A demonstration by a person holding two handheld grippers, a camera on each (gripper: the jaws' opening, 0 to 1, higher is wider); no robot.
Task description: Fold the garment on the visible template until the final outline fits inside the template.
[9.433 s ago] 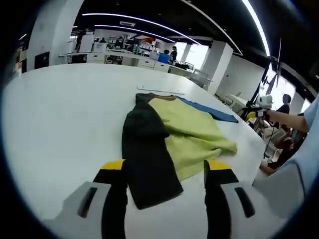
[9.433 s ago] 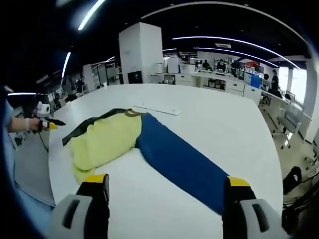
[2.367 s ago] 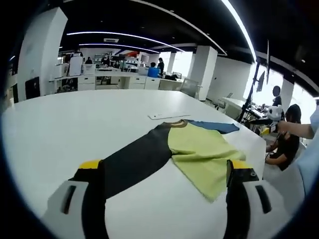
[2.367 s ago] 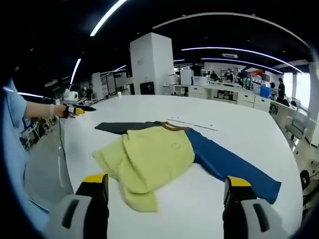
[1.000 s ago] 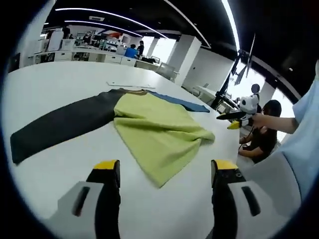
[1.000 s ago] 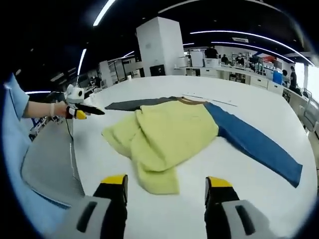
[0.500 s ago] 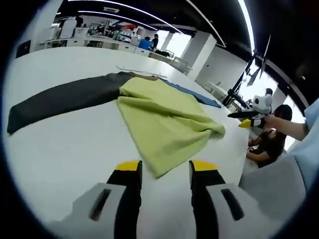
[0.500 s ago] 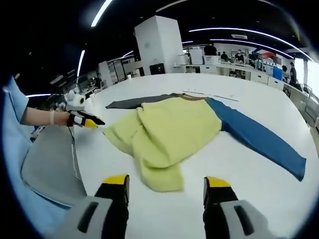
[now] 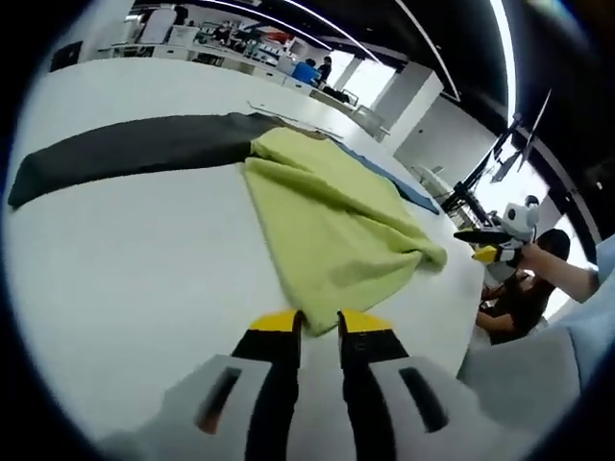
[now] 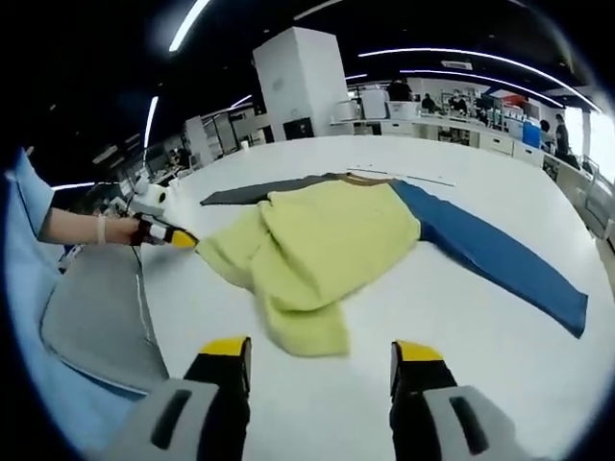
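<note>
Left gripper view: the white worktop point(image 9: 125, 259) spans the frame. The garment point(image 9: 327, 216) lies across its centre, yellow-green body crumpled, with a dark sleeve point(image 9: 125, 154) running to the upper left and a blue sleeve point(image 9: 389, 182) toward the upper right. At bottom centre, the left gripper point(image 9: 318, 325) has its fingers nearly pressed together, pinching the body's near corner. The right gripper point(image 9: 495, 245) shows at the right edge.

Right gripper view: the garment point(image 10: 317, 250) sits at centre, its blue sleeve point(image 10: 490, 254) extending right. The right gripper point(image 10: 320, 351), at the bottom, has its fingers spread above bare worktop point(image 10: 452, 317). At left, the left gripper point(image 10: 163, 233) meets the body's left corner.
</note>
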